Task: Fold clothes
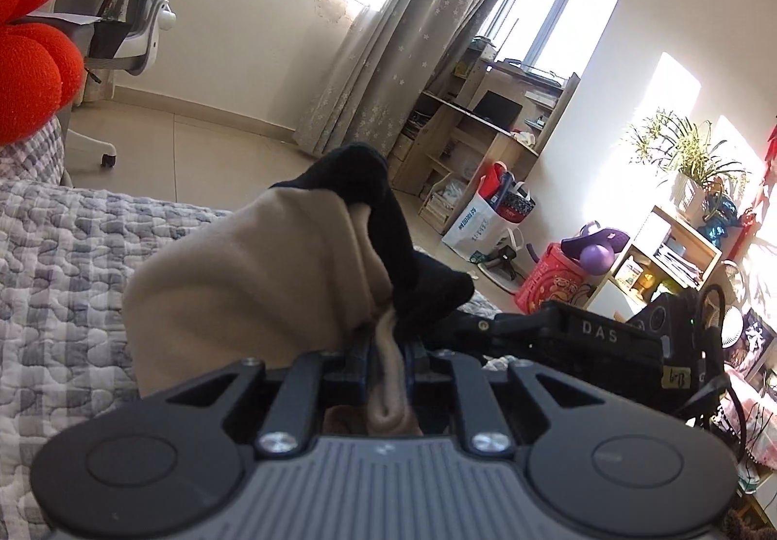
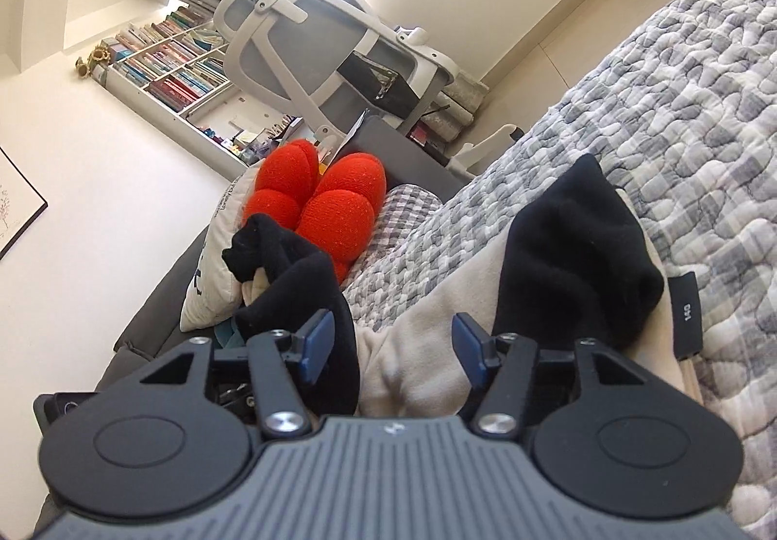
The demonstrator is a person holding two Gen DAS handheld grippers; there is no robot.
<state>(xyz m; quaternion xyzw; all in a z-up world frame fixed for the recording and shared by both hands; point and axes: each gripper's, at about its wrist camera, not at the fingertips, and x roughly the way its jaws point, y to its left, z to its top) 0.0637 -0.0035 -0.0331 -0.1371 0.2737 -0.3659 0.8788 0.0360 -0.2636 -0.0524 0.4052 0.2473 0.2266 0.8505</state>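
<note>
A beige and black garment (image 1: 243, 273) bunches up in front of my left gripper (image 1: 386, 345), which is shut on a beige fold of it just above the quilted bed (image 1: 58, 273). In the right wrist view the same garment (image 2: 413, 360) lies on the grey checked quilt (image 2: 680, 127), with a black section (image 2: 578, 258) and a black size label (image 2: 684, 316) at its right. My right gripper (image 2: 393, 341) is open, and beige cloth lies between its blue pads (image 2: 318, 341) without being pinched. Its black housing (image 1: 582, 336) shows at the right of the left wrist view.
A red knot cushion (image 2: 330, 200) and a white pillow (image 2: 213, 258) sit at the head of the bed. A grey office chair (image 2: 330, 49) stands beside the bed. Across the tiled floor are a wooden desk (image 1: 476, 137), bags (image 1: 490, 214) and low shelves with plants (image 1: 680, 239).
</note>
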